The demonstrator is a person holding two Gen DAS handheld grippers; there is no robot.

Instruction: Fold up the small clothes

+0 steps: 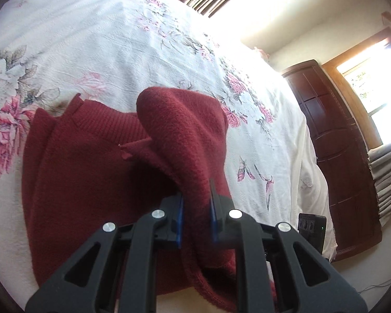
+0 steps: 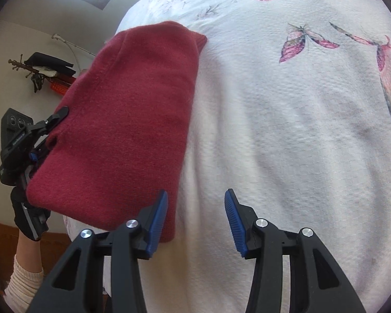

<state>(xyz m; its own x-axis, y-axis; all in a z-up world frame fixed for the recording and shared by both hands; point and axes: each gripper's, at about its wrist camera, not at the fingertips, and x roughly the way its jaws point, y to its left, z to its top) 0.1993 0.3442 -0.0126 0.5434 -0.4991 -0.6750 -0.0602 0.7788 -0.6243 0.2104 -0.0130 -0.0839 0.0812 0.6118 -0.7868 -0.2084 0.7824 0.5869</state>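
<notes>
A dark red knitted sweater (image 1: 86, 177) lies on the floral bedspread (image 1: 96, 39). My left gripper (image 1: 196, 203) is shut on a thick fold of it, lifted and arched over the flat part; the ribbed neckline shows to the left. In the right wrist view the same sweater (image 2: 133, 120) hangs as a raised flap at the bed's left side, with the left gripper (image 2: 48, 133) pinching its outer edge. My right gripper (image 2: 195, 208) stands open over bare bedspread (image 2: 286, 130), just right of the sweater's near corner, with nothing between its blue pads (image 2: 234, 216).
The bed edge drops off on the right of the left wrist view, beside a dark wooden cabinet (image 1: 338, 140) and bright window (image 1: 372, 78). A black device (image 1: 312, 227) sits low by the bed. A gloved hand (image 2: 28, 219) with a cream sleeve holds the left gripper.
</notes>
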